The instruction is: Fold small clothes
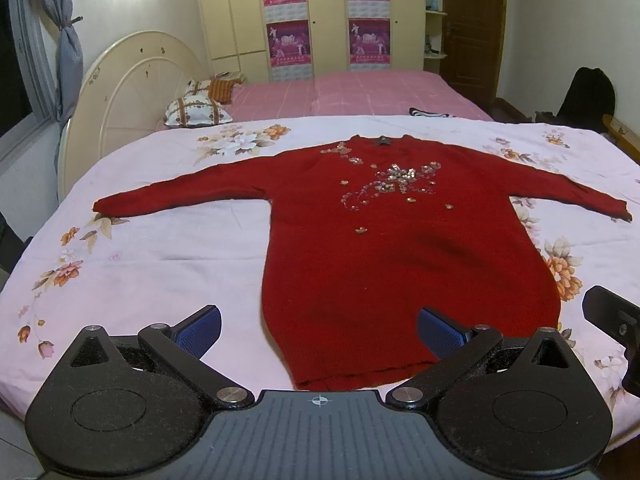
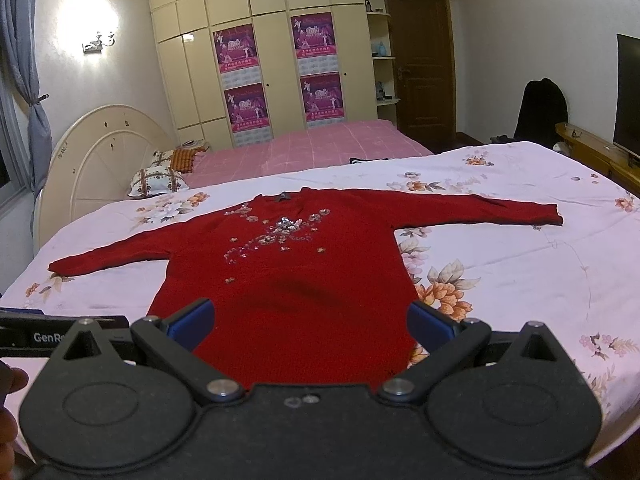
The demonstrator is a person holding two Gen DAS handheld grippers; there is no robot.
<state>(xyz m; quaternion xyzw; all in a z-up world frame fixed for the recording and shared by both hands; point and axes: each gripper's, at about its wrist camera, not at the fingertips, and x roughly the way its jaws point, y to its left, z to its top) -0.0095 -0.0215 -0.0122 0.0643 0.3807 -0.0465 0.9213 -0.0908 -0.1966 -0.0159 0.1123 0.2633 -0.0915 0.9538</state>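
My left claw (image 1: 319, 330): matt black plastic, blue pads (image 1: 200, 329) w/ fine dimpled rubbery texture, shiny metal pivot pins. Right claw (image 2: 310, 324) same. Sweater (image 1: 384, 248): dark red knit, fuzzy, matt, w/ glinting sequins (image 1: 394, 182). Bedsheet (image 1: 160, 256): smooth matt cloth, floral print. Wardrobe (image 2: 256, 40) semi-gloss; posters (image 2: 236, 50) glossy paper.

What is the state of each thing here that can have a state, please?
red sweater: spread flat, face up, both sleeves stretched out, not folded.
left gripper: open, holding nothing, above the hem.
right gripper: open, holding nothing, above the lower body of the sweater.
floral sheet: spread smooth under the sweater.
wardrobe doors: shut.
brown door: shut.
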